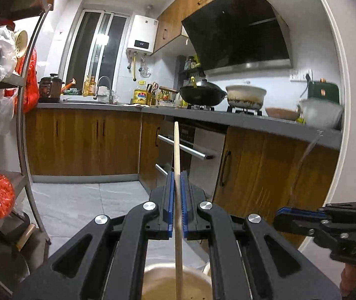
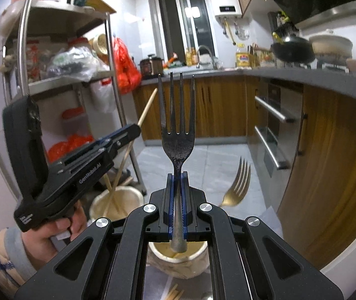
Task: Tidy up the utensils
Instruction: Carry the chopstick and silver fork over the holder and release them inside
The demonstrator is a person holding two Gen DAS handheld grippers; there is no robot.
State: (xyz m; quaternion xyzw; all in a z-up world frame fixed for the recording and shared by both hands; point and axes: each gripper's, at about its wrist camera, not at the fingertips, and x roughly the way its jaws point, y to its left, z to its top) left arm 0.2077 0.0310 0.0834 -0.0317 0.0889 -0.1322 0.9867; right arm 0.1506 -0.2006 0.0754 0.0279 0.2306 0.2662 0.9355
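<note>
- Our left gripper (image 1: 177,201) has its blue pads clamped on a single wooden chopstick (image 1: 176,150), gripped partway along its length, with the tip pointing up and the lower end reaching down into the beige cup (image 1: 178,282) below.
- Our right gripper (image 2: 178,200) is closed on the handle of a dark fork (image 2: 178,135), just under the neck, tines up; the handle's end hangs over the mouth of a second cup (image 2: 178,257).
- We judge the chopstick light, stiff and smooth. It is thin enough to pivot between the pads, so a hold near the middle suits it better than one at an end.
- The fork looks like metal, heavier at the head and rigid. The narrow neck where we hold it seems right, though its slick surface could let it slide down if the grip eases.
- Further out, the right view shows a cup by the rack (image 2: 117,202) with chopsticks already standing in it, and a gold fork (image 2: 238,187) just right of our gripper; we cannot tell what it rests in.
- Neither utensil looks fragile; the cups look ceramic and would dislike a hard drop.
</note>
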